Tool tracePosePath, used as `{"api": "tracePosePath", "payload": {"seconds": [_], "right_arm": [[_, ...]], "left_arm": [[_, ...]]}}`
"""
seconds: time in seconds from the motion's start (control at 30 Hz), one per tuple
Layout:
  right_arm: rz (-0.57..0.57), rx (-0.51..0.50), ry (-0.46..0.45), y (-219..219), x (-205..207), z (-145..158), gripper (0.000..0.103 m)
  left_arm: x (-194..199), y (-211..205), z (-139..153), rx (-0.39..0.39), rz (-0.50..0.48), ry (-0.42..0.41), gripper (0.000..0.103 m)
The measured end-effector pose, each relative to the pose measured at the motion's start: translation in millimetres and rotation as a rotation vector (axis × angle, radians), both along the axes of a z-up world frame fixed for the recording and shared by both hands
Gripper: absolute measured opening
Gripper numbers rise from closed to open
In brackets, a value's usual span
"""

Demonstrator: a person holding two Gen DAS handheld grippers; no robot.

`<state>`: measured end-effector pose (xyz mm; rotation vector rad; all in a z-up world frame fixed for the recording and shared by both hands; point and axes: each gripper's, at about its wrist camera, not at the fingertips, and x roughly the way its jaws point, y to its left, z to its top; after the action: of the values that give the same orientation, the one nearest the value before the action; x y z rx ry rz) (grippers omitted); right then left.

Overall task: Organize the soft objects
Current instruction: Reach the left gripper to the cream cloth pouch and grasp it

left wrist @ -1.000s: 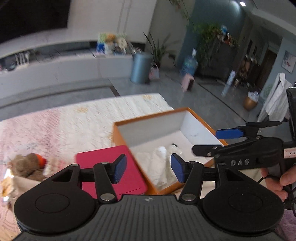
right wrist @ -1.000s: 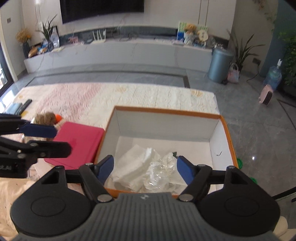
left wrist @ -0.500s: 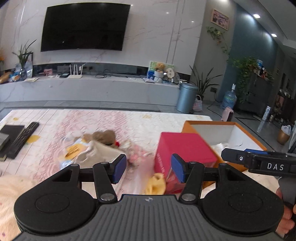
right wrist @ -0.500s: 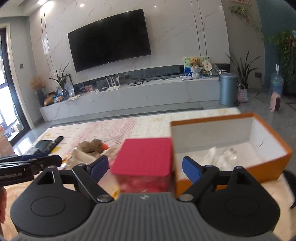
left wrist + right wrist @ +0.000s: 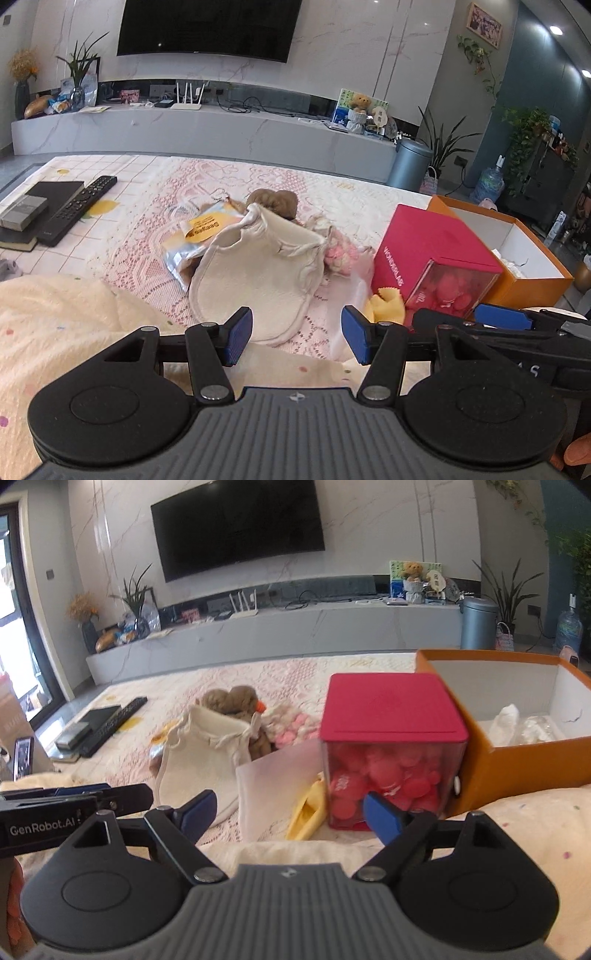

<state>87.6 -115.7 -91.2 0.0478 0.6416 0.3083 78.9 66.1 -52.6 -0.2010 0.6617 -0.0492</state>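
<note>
Both views have swung off the orange box, which filled them a second ago, and now face the pile of soft things in front of the TV wall; both grippers sit lower over the cream blanket.

Pink-and-cream lace cloth [image 5: 155, 192] covers the work surface. Cream dotted blanket [image 5: 55, 325] bunched along the near edge, under both grippers.

Orange box [image 5: 524, 760], open, white inside, at far right; crumpled white paper and clear plastic lie in it. Red-lidded clear cube [image 5: 391, 753] stands just beside the box's left wall, full of pink-red round pieces.

Cream drawstring bag [image 5: 258, 266] lies mid-cloth, mouth open. Brown plush toy [image 5: 232, 701] with an orange bit sits at the bag's far rim, touching it. Silver-and-yellow snack packet [image 5: 199, 236] pokes out from under the bag's left side. Pink-and-white fluffy item [image 5: 338, 251] between bag and cube. Translucent sheet [image 5: 277, 790] and a yellow piece [image 5: 306, 816] lie before the cube.

Black remote [image 5: 77, 208] and stacked books [image 5: 33, 218] far left, well apart from the pile.

Left gripper [image 5: 297, 335]: jaws parted, nothing between them, the bag's near edge just beyond. Right gripper [image 5: 290, 814]: jaws spread wide, empty, fronting the yellow piece and the sheet.
</note>
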Motion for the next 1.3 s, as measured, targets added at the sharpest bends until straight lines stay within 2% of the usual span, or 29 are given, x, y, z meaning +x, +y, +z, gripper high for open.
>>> {"api": "tracePosePath", "payload": {"seconds": [0.13, 0.27, 0.37, 0.53, 0.67, 0.77, 0.97, 1.13, 1.3], "right_arm": [[0.011, -0.048, 0.016, 12.0, 7.5, -11.8, 0.082], [0.006, -0.072, 0.048, 16.6, 17.7, -23.0, 0.080], [0.014, -0.079, 0.075, 22.0, 28.6, -28.9, 0.067], [0.054, -0.065, 0.082, 32.9, 39.6, -29.3, 0.067], [0.099, -0.093, 0.063, 51.6, 48.2, -31.4, 0.067], [0.092, -0.128, 0.046, 62.7, 60.9, -34.1, 0.066], [0.086, -0.137, 0.090, 68.8, 81.9, -45.0, 0.046], [0.079, -0.110, 0.136, 63.2, 88.7, -53.7, 0.039], [0.082, -0.093, 0.152, 61.3, 92.0, -57.2, 0.037]], "left_arm": [[1.9, 10.1, -15.1, -0.038, 0.011, 0.018, 0.065], [5.8, 6.5, -18.3, -0.009, -0.019, 0.013, 0.065], [15.1, 5.4, -17.1, 0.016, -0.049, 0.027, 0.066], [40.0, 18.4, -17.6, 0.040, -0.029, 0.049, 0.066], [54.7, 32.8, -15.4, 0.020, 0.008, 0.051, 0.066], [68.6, 33.0, -12.0, 0.081, -0.021, 0.040, 0.067], [103.1, 35.0, -13.3, 0.105, -0.093, 0.032, 0.070], [125.3, 32.5, -14.3, 0.137, -0.154, -0.005, 0.080], [138.4, 27.8, -31.4, 0.113, -0.219, 0.046, 0.080]]}}
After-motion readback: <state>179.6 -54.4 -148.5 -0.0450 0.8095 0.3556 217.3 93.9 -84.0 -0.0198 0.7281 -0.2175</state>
